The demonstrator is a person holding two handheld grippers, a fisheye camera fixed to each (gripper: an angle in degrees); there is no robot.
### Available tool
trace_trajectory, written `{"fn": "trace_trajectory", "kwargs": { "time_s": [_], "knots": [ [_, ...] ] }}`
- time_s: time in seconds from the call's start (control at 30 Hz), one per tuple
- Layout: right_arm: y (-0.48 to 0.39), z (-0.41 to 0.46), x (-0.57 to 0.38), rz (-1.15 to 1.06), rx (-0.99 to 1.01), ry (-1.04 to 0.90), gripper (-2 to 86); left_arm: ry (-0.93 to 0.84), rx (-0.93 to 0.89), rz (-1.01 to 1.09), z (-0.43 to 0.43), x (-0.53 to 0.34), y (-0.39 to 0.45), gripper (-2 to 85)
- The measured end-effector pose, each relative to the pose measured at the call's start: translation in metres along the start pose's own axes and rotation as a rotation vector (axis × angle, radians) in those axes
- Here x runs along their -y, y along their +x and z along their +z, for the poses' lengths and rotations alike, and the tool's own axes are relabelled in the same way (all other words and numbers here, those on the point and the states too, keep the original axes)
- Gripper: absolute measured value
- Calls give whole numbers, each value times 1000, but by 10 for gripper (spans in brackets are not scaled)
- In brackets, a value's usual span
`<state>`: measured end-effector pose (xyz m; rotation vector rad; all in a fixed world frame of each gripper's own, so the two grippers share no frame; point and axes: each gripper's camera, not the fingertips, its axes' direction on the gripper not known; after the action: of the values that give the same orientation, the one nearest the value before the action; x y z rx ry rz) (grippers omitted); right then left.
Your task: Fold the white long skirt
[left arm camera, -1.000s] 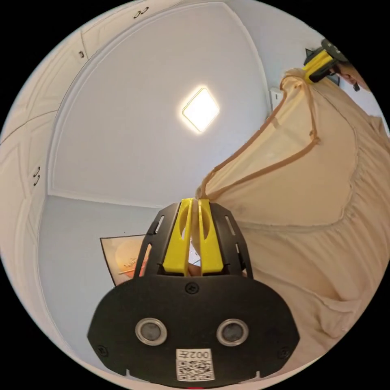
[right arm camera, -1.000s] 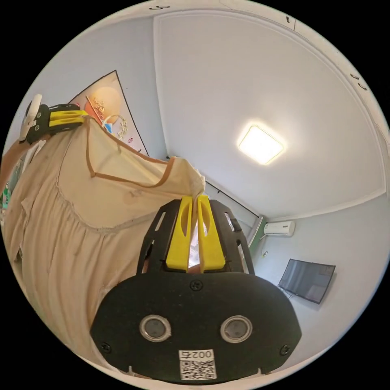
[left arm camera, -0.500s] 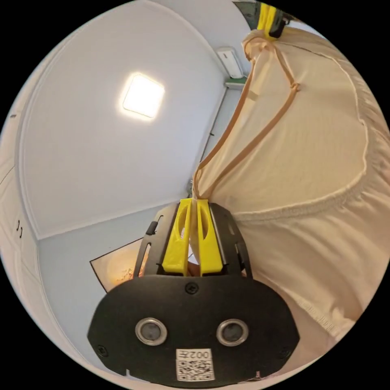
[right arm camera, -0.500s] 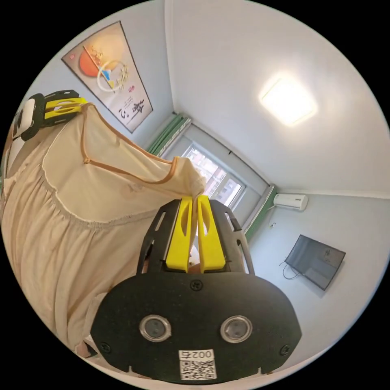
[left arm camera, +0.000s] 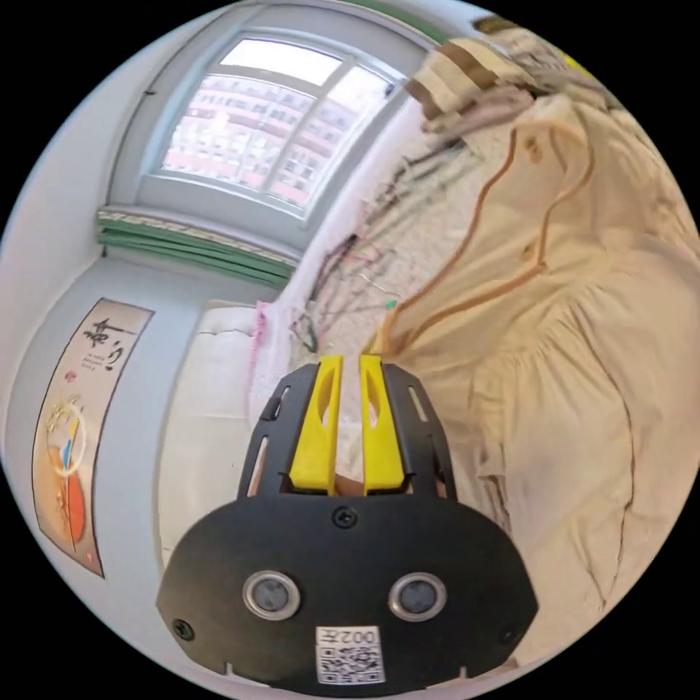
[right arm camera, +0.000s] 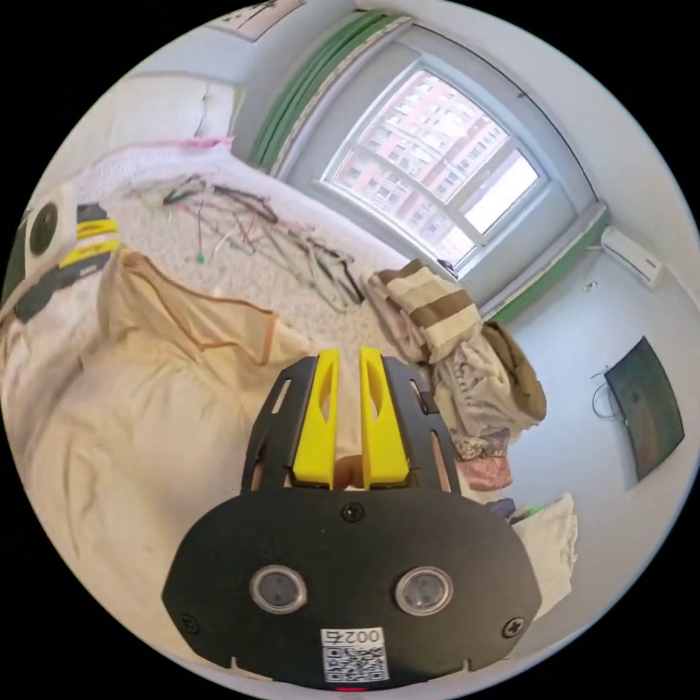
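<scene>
The left gripper (left arm camera: 351, 359) and right gripper (right arm camera: 348, 354) each have their jaws apart, gripping nothing. Just beyond them the skirt (right arm camera: 124, 408) lies spread on the bed (right arm camera: 240, 284). Past the skirt lie hangers (right arm camera: 270, 226) and a heap of clothes (right arm camera: 467, 357), then the window (right arm camera: 437, 168).

Left gripper plate (left arm camera: 348, 649): a white sticker with a square code and a short row of characters above it, upside down to me.
Right gripper plate (right arm camera: 353, 651): the same kind of sticker.
Wall scroll (left arm camera: 73, 430): large brushed characters at its top end and a column of fine print beneath, too small to make out.
Wall screen (right arm camera: 645, 408): dark.
</scene>
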<state>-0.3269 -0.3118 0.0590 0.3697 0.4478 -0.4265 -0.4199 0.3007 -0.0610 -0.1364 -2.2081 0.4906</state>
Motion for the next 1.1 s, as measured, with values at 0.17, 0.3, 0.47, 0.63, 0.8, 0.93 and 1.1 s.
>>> {"fn": "trace_trajectory", "kwargs": {
  "time_s": [0.17,0.3,0.47,0.63,0.8,0.93,1.1],
  "knots": [
    [14,-4,-108,125,81,50,68,31,-154,-275,54,-118,-32,-9],
    [42,-60,-206,326,220,129,82,128,-480,-445,46,-222,-78,-10],
    [29,-121,-333,434,345,133,80,220,-741,-556,7,-384,-77,-9],
    [-19,-168,-454,526,412,88,87,123,-1061,-765,13,-509,-42,3],
    [-68,-197,-528,519,520,14,105,77,-1378,-999,37,-587,-22,37],
    [-76,-204,-547,535,614,-8,120,65,-1483,-949,41,-594,-21,70],
    [-79,-208,-563,562,697,-22,131,52,-1440,-846,30,-577,-21,76]
  ]
}}
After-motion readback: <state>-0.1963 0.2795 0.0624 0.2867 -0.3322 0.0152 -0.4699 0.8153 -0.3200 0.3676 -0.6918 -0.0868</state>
